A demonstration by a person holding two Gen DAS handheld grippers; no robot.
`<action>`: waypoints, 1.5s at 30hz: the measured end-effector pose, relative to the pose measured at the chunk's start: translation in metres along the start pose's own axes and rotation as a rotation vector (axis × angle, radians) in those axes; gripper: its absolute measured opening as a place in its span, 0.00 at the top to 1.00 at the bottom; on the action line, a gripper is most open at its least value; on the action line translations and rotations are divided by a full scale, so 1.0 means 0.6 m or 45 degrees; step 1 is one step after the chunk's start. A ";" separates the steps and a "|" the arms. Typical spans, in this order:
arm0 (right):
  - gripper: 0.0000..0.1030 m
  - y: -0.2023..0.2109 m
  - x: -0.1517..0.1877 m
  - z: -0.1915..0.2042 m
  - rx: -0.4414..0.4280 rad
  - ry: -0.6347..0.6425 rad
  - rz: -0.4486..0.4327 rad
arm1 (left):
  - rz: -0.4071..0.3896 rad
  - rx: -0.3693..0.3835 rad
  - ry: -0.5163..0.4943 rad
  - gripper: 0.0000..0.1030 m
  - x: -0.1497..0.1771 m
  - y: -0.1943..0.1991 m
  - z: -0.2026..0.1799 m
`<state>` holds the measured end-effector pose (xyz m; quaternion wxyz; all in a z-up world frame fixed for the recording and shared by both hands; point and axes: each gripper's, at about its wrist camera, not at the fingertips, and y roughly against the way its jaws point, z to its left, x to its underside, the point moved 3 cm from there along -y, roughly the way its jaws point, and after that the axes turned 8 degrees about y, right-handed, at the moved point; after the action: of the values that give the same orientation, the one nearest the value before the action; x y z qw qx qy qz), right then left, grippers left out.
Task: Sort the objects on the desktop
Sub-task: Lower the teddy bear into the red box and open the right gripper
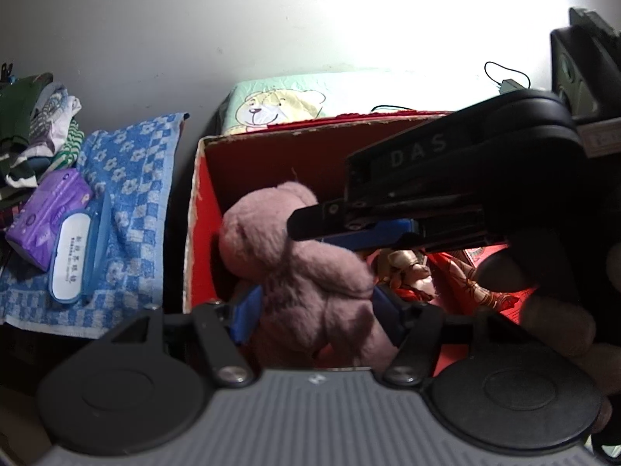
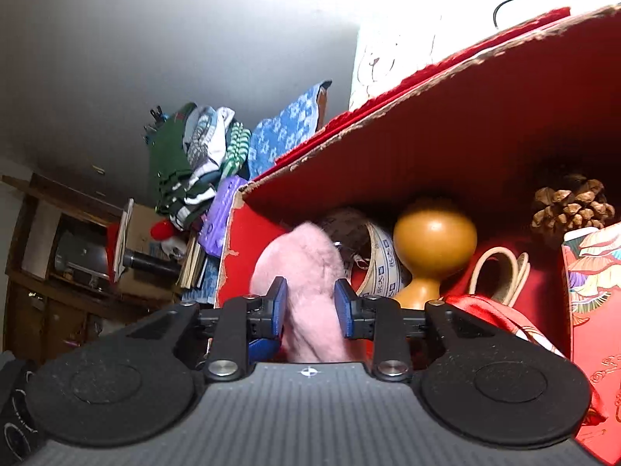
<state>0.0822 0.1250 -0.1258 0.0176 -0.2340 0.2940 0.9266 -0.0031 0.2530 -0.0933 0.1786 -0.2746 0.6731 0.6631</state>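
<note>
Plush fills my left wrist view: a pink teddy bear of soft fur (image 1: 306, 272) sits inside the red cardboard box (image 1: 240, 155), and my left gripper (image 1: 318, 310) has its blue pads (image 1: 244, 314) against the bear's lower body on both sides, holding it. My right gripper (image 1: 330, 225) crosses in from the right as a black arm marked DAS, its tip at the bear's shoulder. Behind the bear, deeper in the box, lies a small red-and-gold armoured figurine (image 1: 411, 275). Left of the box, a blue-and-white checked towel (image 1: 128, 194) carries a purple soft packet (image 1: 46, 213) and a blue-rimmed white case (image 1: 75, 256).

From my right wrist view, the right gripper (image 2: 310, 310) sits narrow on a fold of the pink bear (image 2: 302, 272), pads touching the fur either side. Past it in the box (image 2: 485, 116) I see a roll of printed tape (image 2: 380, 268), a rounded tan wooden gourd shape (image 2: 431, 244), a brown pine cone (image 2: 570, 202) and a cream ring (image 2: 500, 272).
</note>
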 end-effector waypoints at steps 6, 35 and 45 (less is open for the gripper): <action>0.77 0.031 0.000 -0.009 0.064 -0.020 -0.036 | 0.016 -0.090 -0.070 0.31 0.004 -0.010 -0.014; 0.78 0.018 0.018 0.007 0.223 0.354 0.110 | 0.155 -0.133 -0.022 0.18 0.003 -0.013 -0.024; 0.75 0.021 0.017 0.000 0.236 0.316 0.079 | 0.147 -0.142 -0.031 0.08 0.006 -0.019 -0.028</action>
<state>0.0710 0.1138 -0.1236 -0.0260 -0.3348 0.3854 0.8595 0.0027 0.2362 -0.1037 0.1326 -0.2368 0.6476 0.7120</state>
